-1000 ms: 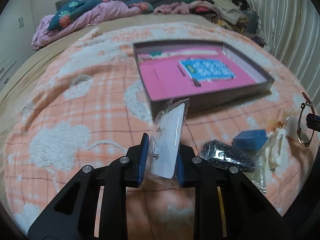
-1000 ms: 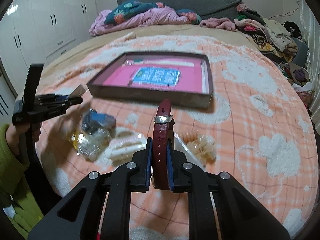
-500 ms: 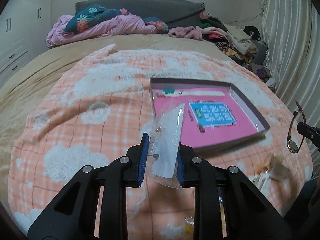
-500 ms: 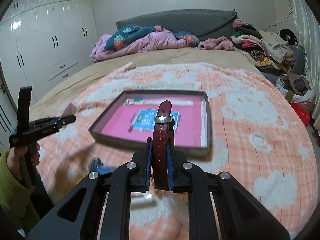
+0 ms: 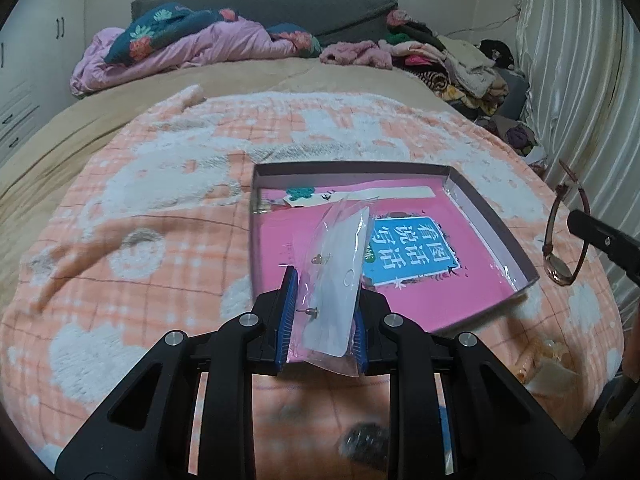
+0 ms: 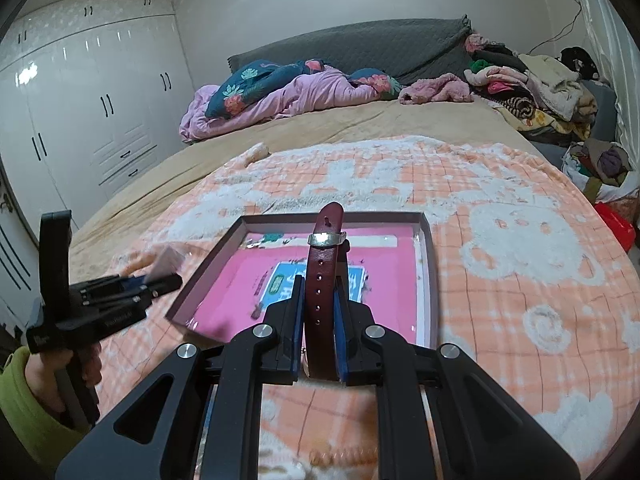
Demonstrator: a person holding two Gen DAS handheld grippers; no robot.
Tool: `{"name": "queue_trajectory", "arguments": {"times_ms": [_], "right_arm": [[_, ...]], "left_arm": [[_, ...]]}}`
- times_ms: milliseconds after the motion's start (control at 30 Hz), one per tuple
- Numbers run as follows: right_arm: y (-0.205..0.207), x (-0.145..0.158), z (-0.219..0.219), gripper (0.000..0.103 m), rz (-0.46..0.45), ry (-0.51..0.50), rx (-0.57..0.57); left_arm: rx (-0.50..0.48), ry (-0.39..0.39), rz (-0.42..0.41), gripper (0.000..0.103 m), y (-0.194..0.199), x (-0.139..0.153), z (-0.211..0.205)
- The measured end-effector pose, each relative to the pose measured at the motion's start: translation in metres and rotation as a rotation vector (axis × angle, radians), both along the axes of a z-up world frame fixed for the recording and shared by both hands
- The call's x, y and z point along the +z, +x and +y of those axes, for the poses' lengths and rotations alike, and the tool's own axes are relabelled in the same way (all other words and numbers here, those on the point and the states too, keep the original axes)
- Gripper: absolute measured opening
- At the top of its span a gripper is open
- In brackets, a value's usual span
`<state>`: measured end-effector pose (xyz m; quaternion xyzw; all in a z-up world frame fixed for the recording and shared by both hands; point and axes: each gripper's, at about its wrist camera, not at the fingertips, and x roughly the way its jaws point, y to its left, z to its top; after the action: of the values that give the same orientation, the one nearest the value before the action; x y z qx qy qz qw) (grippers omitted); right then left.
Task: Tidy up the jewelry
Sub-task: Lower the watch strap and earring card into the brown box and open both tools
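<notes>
- Left wrist view: left gripper (image 5: 324, 318), jaws clamped on earring packet (image 5: 334, 280); clear film over stiff card, judged light and slippery, best held by the card's lower edge; held above near corner of tray (image 5: 490, 216); loose pieces on blanket (image 5: 160, 200) nearby
- Right wrist view: right gripper (image 6: 319, 322), jaws clamped on watch (image 6: 322, 280) strap; supple leather, likely to flop; above tray, path unobstructed

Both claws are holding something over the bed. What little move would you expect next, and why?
Probably the left gripper eases forward and down to set its earring packet into the open box. The packet is clamped, the box lies just ahead, and the right gripper holds the watch near it too.
</notes>
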<state>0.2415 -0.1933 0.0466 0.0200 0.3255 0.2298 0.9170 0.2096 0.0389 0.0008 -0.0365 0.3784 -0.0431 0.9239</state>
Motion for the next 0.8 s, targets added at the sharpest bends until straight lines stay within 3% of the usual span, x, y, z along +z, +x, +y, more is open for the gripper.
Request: {"name": "queue_trajectory", "arguments": {"times_ms": [333,467,700,767,800], "right_arm": [[0.041,-0.034,-0.006,0.012,0.034,-0.042,-0.040],[0.049,-0.049,-0.014,0.013,0.057,-0.035,-0.066],[0.055,-0.063,-0.018,0.014,0.072,-0.054,-0.100],[0.051,-0.060,-0.017,0.022,0.046,-0.066,-0.101],[0.050,-0.059,-0.017,0.032,0.039,-0.067,-0.102]], "left_arm": [[0.014,0.016,0.065,0.017,0.029,-0.024,-0.009],[0.015,0.070,0.072,0.018,0.030,-0.032,-0.017],[0.018,0.065,0.091,0.020,0.029,-0.038,-0.019],[0.019,0.063,0.089,0.031,0.029,-0.038,-0.019],[0.019,0.062,0.086,0.034,0.028,-0.038,-0.019]]}}
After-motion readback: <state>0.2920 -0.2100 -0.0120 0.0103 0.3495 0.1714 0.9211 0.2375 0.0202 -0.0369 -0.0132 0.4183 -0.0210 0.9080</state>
